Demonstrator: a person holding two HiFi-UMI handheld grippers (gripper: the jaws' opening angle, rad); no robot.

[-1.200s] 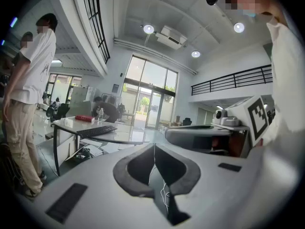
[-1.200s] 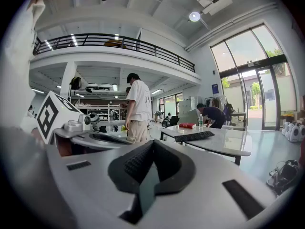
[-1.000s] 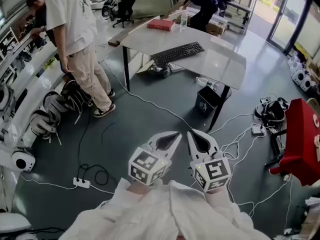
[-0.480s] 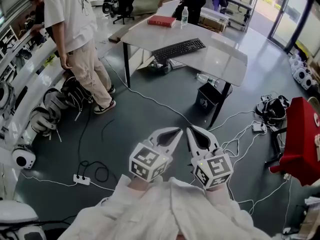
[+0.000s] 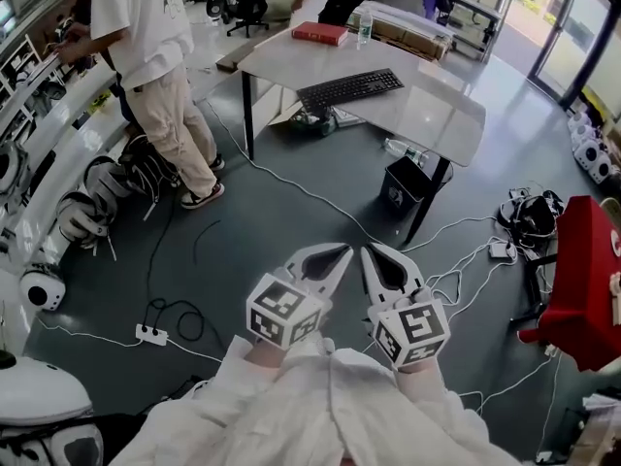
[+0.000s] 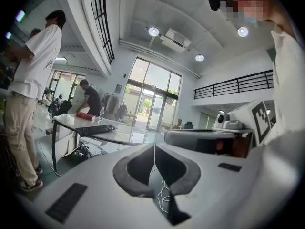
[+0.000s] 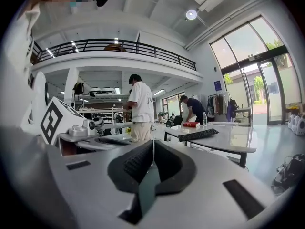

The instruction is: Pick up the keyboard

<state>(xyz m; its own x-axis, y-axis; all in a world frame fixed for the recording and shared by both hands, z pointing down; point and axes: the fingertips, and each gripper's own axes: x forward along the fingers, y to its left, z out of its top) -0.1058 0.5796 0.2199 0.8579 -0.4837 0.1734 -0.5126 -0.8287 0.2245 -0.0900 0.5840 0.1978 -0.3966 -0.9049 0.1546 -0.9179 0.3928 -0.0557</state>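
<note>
A black keyboard (image 5: 350, 89) lies on a pale grey table (image 5: 427, 110) far ahead of me across the room; it also shows small in the left gripper view (image 6: 95, 129) and the right gripper view (image 7: 198, 135). My left gripper (image 5: 342, 253) and right gripper (image 5: 370, 253) are held close together near my chest, well short of the table. Both are shut with nothing between their jaws. In each gripper view the dark pads meet at the tips, left gripper (image 6: 154, 145), right gripper (image 7: 153, 141).
A red book (image 5: 320, 33) and a water bottle (image 5: 365, 24) stand on the table's far side. A person in a white shirt (image 5: 155, 56) stands at left. Cables (image 5: 291, 202), a power strip (image 5: 150, 335), a black bin (image 5: 406, 190) and a red stool (image 5: 587, 280) lie on the floor.
The view has shifted slightly, so the table and keyboard sit a little higher and nearer the frame's top. Both grippers stay shut in the same spot.
</note>
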